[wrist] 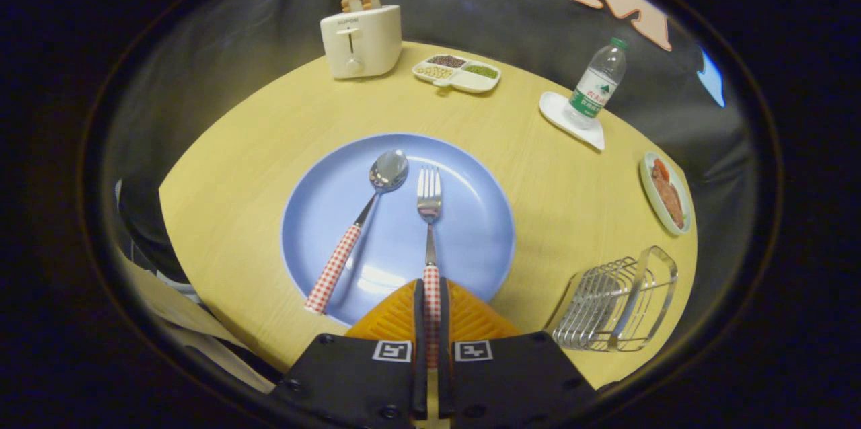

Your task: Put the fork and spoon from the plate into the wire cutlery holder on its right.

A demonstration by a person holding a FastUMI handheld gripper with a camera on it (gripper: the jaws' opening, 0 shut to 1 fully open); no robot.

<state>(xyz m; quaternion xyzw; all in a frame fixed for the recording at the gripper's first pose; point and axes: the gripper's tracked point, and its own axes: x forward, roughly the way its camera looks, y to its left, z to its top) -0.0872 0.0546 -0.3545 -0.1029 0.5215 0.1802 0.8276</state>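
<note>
0 of the 2 pieces of cutlery are in the holder yet, so I judge the task to be at its first pick.

1. Status of the cutlery. Both the fork [429,197] and the spoon [366,214] lie on the blue plate [471,241], which sits on the yellow table [269,133]. The spoon is left of the fork, with its bowl at the far end and its checked handle running near and left, past the plate's rim. The fork lies straight, tines far, handle near.

2. State of my claw. My claw [430,308] is narrowed around the fork's checked handle. The handle sits between the 2 fingers, and both appear to press on it. The tines lie beyond the fingertips, over the plate. I cannot tell whether the fork is raised off the plate or resting on it.

3. Position of the holder. The wire holder [615,311] stands on the table to the right of the plate, near the table's near-right edge, apart from the plate's rim and well right of my fingers. No cutlery is in it.

4. Work left. The fork must go to the holder and be set in it. The spoon then needs its own pick and the same placement. That makes 2 placements outstanding.
</note>
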